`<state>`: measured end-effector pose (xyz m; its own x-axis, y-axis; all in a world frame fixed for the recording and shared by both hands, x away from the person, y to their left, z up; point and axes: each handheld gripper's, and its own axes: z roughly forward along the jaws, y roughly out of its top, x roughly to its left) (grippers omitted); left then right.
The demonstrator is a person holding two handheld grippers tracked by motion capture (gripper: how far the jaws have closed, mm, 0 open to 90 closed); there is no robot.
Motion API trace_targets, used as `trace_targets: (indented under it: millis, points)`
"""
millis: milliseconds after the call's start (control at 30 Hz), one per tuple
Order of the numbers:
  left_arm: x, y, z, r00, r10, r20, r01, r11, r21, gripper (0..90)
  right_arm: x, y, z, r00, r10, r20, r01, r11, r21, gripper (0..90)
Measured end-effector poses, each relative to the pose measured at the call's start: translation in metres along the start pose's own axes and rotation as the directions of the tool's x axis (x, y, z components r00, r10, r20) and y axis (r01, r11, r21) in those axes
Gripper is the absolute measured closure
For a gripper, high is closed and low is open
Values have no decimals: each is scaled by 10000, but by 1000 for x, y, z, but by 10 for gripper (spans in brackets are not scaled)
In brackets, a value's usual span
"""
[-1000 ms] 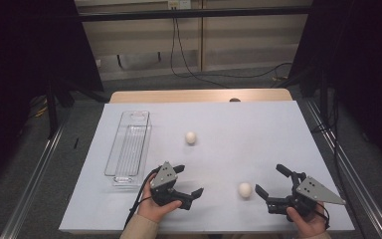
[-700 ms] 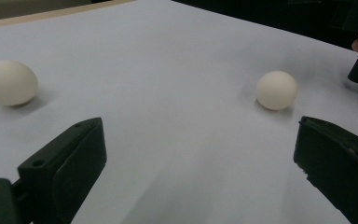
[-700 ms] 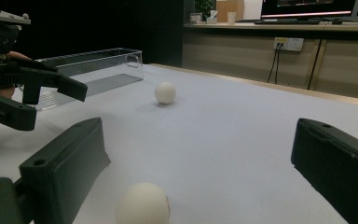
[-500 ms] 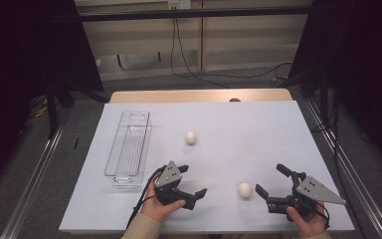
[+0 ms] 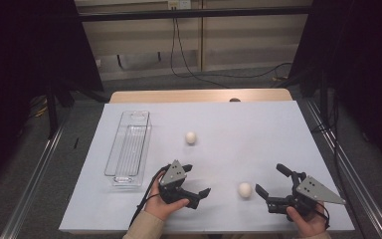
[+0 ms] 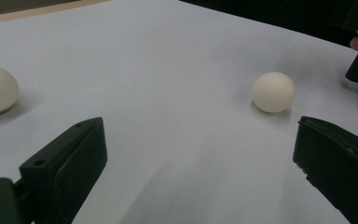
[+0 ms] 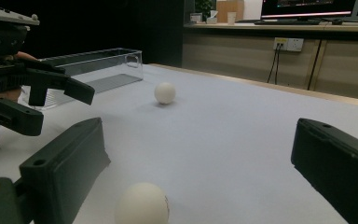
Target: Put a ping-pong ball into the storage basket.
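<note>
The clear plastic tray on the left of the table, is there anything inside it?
Nothing shows inside the clear tray: its ribbed floor looks bare. Both eggs, the far egg and the near egg, lie outside on the white table. Glare blurs its near end.

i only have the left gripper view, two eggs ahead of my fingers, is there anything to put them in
observer: yes, a clear tray lies along the left of the table, beside the left gripper.
operator: anything in it already
observer: no, it looks empty; the far egg lies on the table to its right.
operator: is the right gripper open
observer: yes, the right gripper is open, with the near egg just in front of its fingers, untouched.
</note>
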<state>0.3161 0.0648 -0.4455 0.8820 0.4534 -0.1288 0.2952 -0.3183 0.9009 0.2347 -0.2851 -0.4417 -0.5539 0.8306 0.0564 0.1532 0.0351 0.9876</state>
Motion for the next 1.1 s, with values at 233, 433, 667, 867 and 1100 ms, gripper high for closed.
trace_targets:
  millis: [233, 433, 667, 867, 1100]
  points:
    - [-2, 1, 4, 10000, 24, 39, -24, 10000, 75, 27, 0, 0, 0, 10000, 2, -3, -2, 10000, -12, 24]
    - [-3, 2, 7, 9999, 93, 77, -95, 9998, 184, 27, -1, 0, 0, 10000, -4, 7, 4, 10000, -23, 24]
    - [-4, 4, 12, 9999, 54, 109, -56, 9998, 190, 27, -1, 0, -1, 10000, -12, 19, 12, 10000, -29, 24]
    - [-5, 5, 16, 9999, -5, 160, 1, 9997, 245, 27, -1, 0, -1, 10000, -9, 9, 9, 10000, -33, 24]
    - [-5, 8, 20, 9999, 8, 149, -12, 9997, 263, 27, 0, 0, -1, 10000, 14, -13, -14, 10000, -37, 24]
